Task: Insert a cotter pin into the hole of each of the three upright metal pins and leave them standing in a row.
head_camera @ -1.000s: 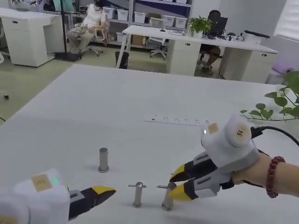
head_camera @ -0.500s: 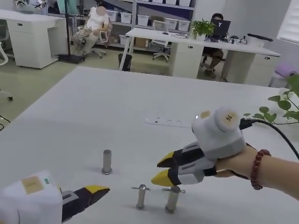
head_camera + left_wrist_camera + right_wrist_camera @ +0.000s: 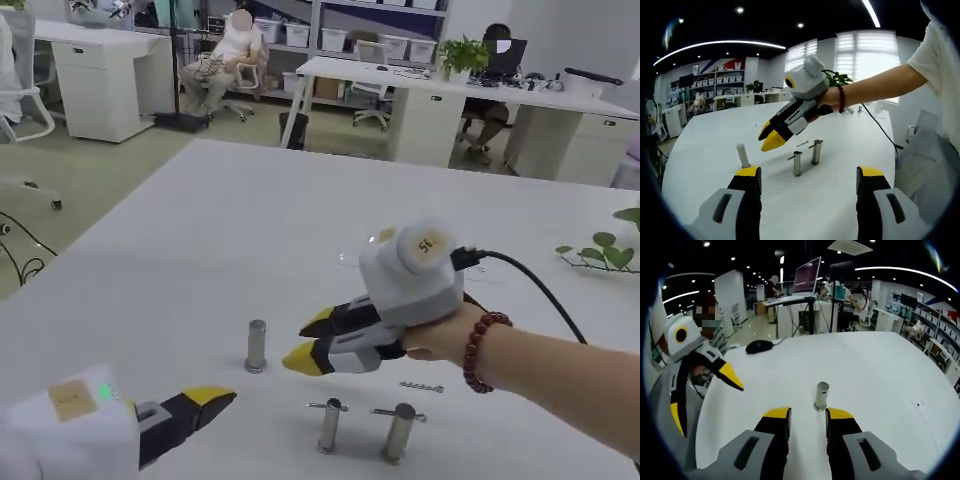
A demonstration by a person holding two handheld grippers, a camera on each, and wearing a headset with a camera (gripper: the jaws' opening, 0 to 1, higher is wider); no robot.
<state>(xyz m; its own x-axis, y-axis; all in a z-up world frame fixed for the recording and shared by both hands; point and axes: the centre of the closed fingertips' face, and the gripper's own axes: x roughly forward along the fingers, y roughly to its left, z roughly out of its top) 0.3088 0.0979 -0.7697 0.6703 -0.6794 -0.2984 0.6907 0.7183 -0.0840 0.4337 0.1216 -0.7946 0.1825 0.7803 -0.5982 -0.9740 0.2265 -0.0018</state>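
Observation:
Three upright metal pins stand on the white table (image 3: 200,230). The left pin (image 3: 257,345) (image 3: 742,156) (image 3: 821,395) is bare. The middle pin (image 3: 330,425) (image 3: 797,163) and the right pin (image 3: 400,430) (image 3: 815,152) each carry a cotter pin through the top. A loose cotter pin (image 3: 421,386) (image 3: 802,144) lies flat behind them. My right gripper (image 3: 308,340) (image 3: 769,138) (image 3: 808,416) hovers just right of the bare pin, jaws slightly apart and empty. My left gripper (image 3: 205,405) (image 3: 809,180) waits wide open near the front left, nothing in it.
A power strip (image 3: 347,257) lies behind the right gripper, whose black cable (image 3: 530,290) trails right. Plant sprigs (image 3: 600,255) reach in at the right edge. A black mouse (image 3: 759,346) rests at the table's far side. Desks and seated people fill the room beyond.
My right gripper has come off the right pin, leaving its cotter pin in place, and has moved up and left toward the bare pin. The left gripper has hardly moved.

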